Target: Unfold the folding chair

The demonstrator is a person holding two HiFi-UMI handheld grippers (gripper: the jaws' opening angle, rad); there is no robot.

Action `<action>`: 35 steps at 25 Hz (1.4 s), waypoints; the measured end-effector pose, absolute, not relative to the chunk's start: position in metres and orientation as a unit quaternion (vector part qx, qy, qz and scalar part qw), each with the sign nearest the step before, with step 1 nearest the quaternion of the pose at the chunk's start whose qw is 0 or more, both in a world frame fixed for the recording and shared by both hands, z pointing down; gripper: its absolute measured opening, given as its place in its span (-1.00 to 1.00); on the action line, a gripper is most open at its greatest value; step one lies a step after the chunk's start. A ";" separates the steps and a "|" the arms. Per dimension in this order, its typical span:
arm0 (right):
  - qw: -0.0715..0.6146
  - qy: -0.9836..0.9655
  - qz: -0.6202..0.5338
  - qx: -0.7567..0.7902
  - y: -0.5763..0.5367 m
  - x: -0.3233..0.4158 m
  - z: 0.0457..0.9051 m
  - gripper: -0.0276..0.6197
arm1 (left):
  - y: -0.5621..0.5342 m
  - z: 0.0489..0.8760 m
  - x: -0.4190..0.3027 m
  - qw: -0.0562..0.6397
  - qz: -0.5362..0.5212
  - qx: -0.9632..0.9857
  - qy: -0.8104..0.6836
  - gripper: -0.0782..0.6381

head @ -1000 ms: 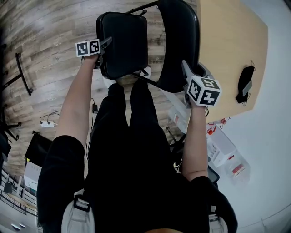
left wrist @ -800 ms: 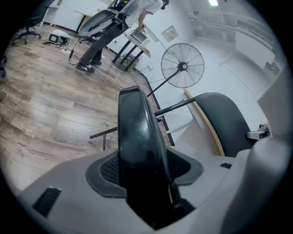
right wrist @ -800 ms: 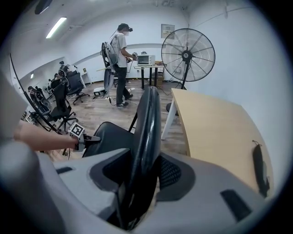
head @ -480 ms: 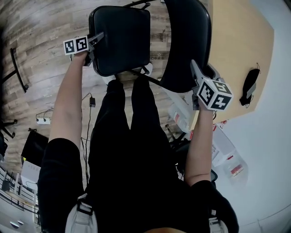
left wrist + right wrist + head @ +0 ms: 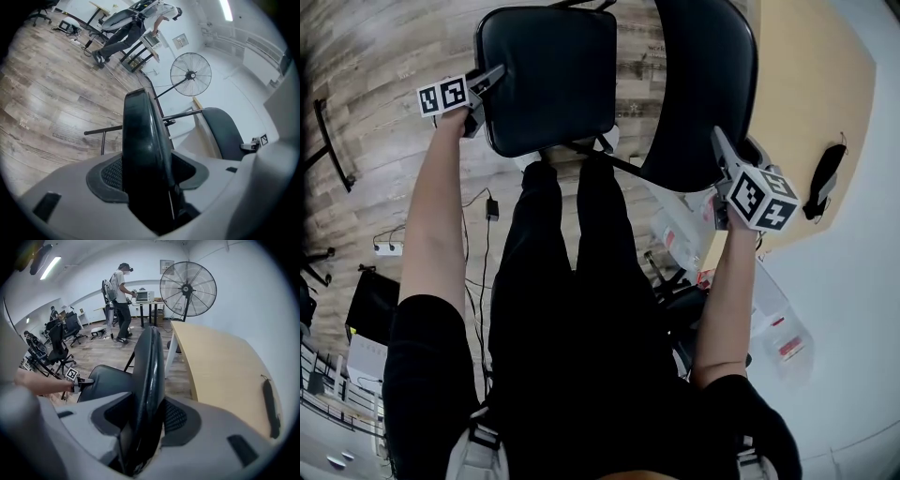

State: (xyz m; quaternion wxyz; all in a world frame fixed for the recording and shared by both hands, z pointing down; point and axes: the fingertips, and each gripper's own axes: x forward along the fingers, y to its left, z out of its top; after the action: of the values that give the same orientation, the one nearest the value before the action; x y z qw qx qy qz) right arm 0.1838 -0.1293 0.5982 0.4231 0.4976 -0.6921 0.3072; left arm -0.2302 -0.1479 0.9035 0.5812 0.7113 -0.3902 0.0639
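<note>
The black folding chair stands at my feet. Its padded seat (image 5: 548, 75) lies nearly flat and its backrest (image 5: 698, 94) rises to the right. My left gripper (image 5: 490, 82) holds the seat's left edge; in the left gripper view the seat (image 5: 140, 136) fills the space between the pads of this gripper (image 5: 149, 171), whose jaws are opening. My right gripper (image 5: 719, 142) clamps the backrest's near edge, and the backrest (image 5: 150, 366) sits between the pads of that gripper (image 5: 147, 416), whose jaws are opening too. The right gripper view also shows the seat (image 5: 105, 380) and the left gripper (image 5: 82, 380).
A light wooden table (image 5: 806, 75) stands right of the chair with a black item (image 5: 825, 178) on it. A pedestal fan (image 5: 187, 289) stands beyond. Another person (image 5: 122, 301) stands by far desks. Boxes (image 5: 769, 309) and a power strip (image 5: 389, 248) lie on the floor.
The seat has swung down and away from the backrest, with the left gripper moving left on it. The right gripper has shifted right and lower with the backrest.
</note>
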 end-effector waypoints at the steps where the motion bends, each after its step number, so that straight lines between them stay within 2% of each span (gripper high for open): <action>1: 0.424 -0.691 0.308 0.498 -0.130 0.184 0.602 -0.38 | -0.148 0.908 -0.234 0.583 0.063 0.710 -0.390 -0.05; 22: 0.447 -0.671 0.337 0.486 -0.138 0.164 0.665 -0.34 | -0.139 0.996 -0.304 0.615 0.052 0.682 -0.393 0.01; 35: 0.447 -0.678 0.338 0.476 -0.131 0.156 0.669 -0.33 | -0.137 1.010 -0.310 0.614 0.035 0.683 -0.394 0.03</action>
State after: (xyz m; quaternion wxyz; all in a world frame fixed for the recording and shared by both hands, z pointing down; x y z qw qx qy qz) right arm 0.1563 -0.1308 0.6694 0.4469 0.4755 -0.6782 0.3379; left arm -0.3095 -0.1366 1.0101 0.6142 0.6831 -0.3937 0.0352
